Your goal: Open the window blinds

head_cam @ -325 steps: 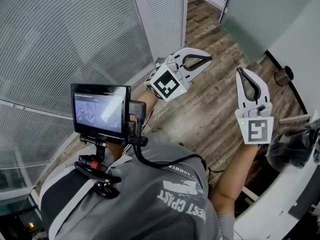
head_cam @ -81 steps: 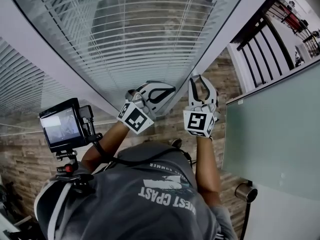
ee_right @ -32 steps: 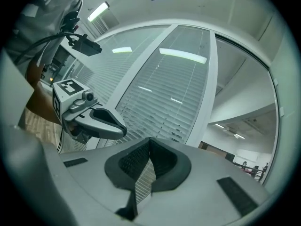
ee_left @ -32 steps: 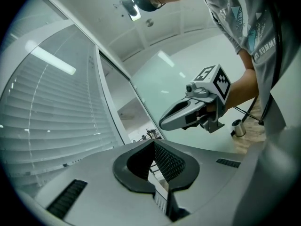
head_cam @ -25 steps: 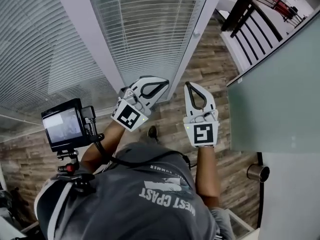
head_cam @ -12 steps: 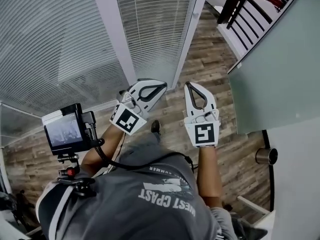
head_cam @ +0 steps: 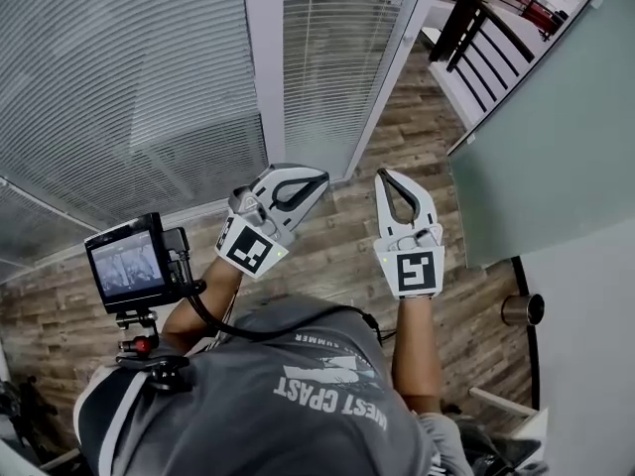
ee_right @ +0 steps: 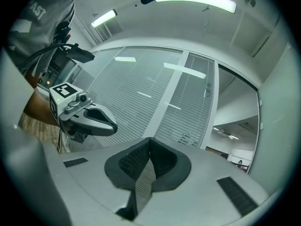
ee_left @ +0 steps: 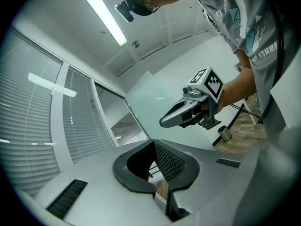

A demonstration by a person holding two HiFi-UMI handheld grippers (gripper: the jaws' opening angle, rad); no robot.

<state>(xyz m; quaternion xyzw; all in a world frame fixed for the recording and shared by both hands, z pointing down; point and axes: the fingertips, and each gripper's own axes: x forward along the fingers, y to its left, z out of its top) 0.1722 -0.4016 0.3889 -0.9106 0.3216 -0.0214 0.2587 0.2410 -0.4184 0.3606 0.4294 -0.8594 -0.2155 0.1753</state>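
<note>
while the person stands facing the window wall, the left gripper (head_cam: pixel 319 175) and the right gripper (head_cam: pixel 385 174) are held out side by side, apart from each other, both tips aimed toward the glass. left gripper: jaws brought together at the tip, with nothing between them. right gripper: jaws likewise pressed together and empty. the window blinds (head_cam: pixel 149 87) hang ahead of and beyond both tips, touched by neither. their slats are lowered over a wide pane ahead and to the left of the left gripper and over a narrow pane directly ahead of it. a white frame post (head_cam: pixel 263 67) separates the two panes, rising just beyond the left gripper's tip. a frosted glass partition (head_cam: pixel 546 147) stands to the right of the right gripper, well apart from it. a wood floor (head_cam: pixel 327 256) lies below both tools. a small monitor (head_cam: pixel 129 264) sits on a chest mount behind and to the left of the left gripper. in the right gripper view the slatted panes fill the field past the closed tip.
</note>
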